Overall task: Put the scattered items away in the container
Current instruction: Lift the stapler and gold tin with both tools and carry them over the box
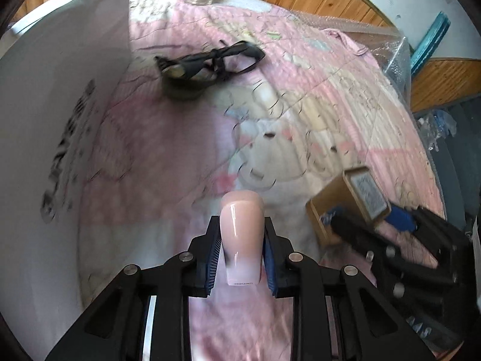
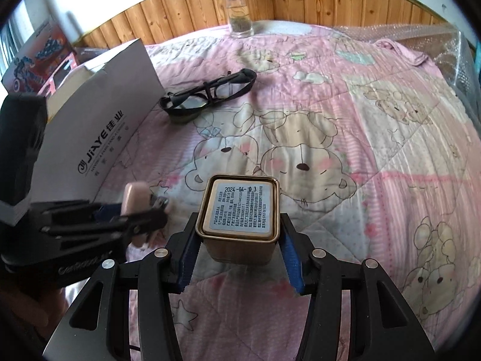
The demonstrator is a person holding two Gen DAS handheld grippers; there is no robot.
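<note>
A: Tins first: the right gripper (image 2: 240,240) has its jaws clamped on the flanks of a square gold tin (image 2: 240,213), label face up, lifted clear of the pink quilt (image 2: 375,156).

B: And the left gripper (image 1: 240,255)?

A: Closed on a glossy pink tube (image 1: 242,234), gripped low on its sides so the far end sticks out past the fingertips. Probably held that way so it can tip into the box.

B: Where's the container?

A: White cardboard box (image 2: 99,126) at the left, its printed wall standing beside the left gripper; the opening isn't visible from here. Both loads must clear that top edge.

B: Anything left out?

A: Black-framed glasses (image 2: 207,96) lie on the quilt, far of the grippers and just right of the box. A glass jar (image 2: 239,9) stands at the far edge by the wood panelling. The quilt between is open, leaving room to swing left.
</note>
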